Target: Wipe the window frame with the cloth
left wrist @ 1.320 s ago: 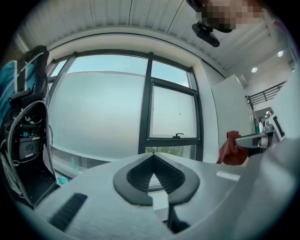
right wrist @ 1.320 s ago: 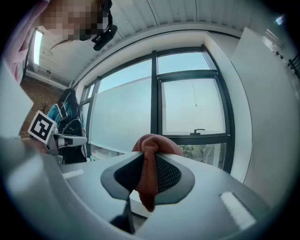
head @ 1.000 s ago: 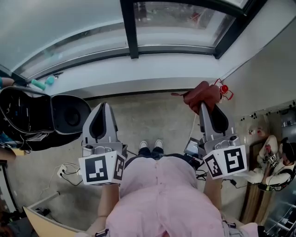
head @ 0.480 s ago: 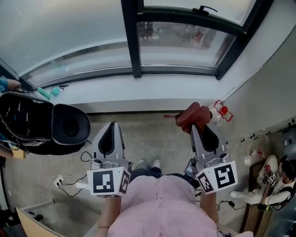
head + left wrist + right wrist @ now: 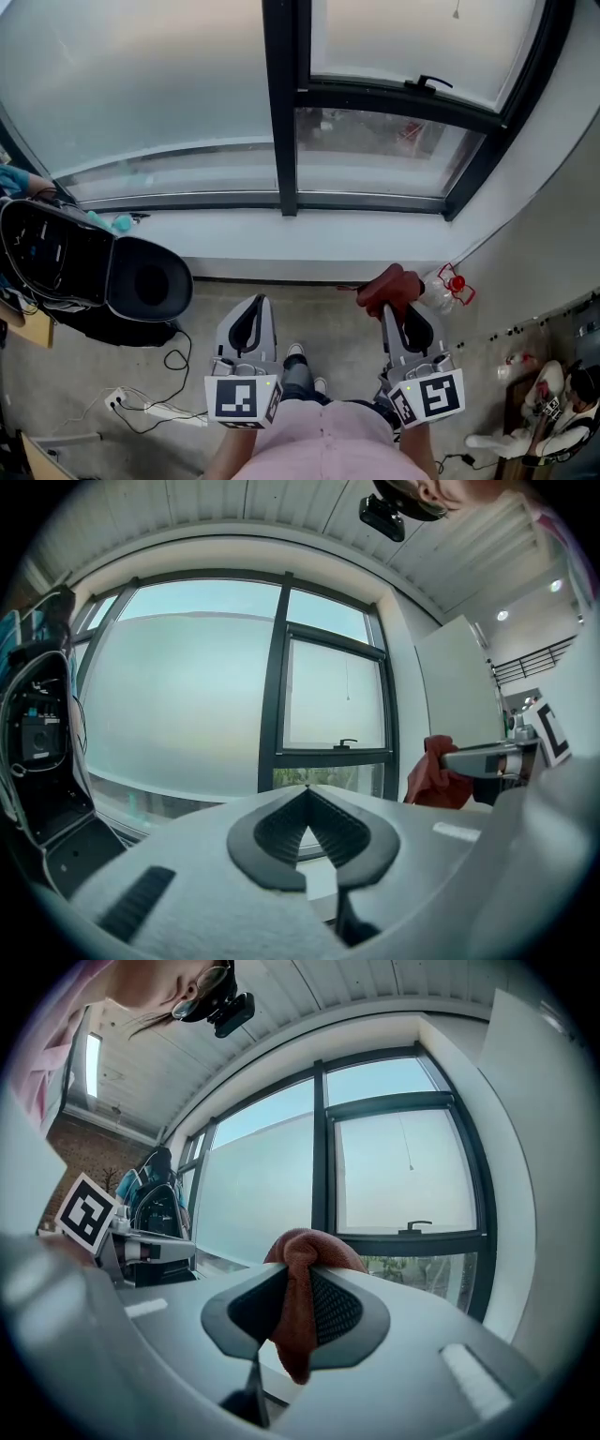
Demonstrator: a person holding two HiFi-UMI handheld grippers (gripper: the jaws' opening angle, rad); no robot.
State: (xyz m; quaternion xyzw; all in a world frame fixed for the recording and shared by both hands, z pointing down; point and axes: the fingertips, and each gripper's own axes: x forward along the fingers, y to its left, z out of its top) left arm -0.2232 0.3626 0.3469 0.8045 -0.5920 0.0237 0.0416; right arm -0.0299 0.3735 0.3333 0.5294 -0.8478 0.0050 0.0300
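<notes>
Rust cloth (image 5: 309, 1246) — within right tool (image 5: 294, 1283)

The grey two-jaw left gripper (image 5: 252, 306) points toward the dark window frame (image 5: 281, 112), its jaws pressed together on nothing. Beside it, the matching right gripper (image 5: 399, 302) points likewise, its jaws clamping a bunched rust-red cloth (image 5: 384, 284).

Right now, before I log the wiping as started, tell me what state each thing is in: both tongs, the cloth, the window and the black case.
left tongs: shut, nothing between them.
right tongs: shut on the cloth.
cloth: bunched up, held short of the window, not yet wiping.
window sash: looks closed, handle lying flat.
black case: open, lid swung out.
</notes>
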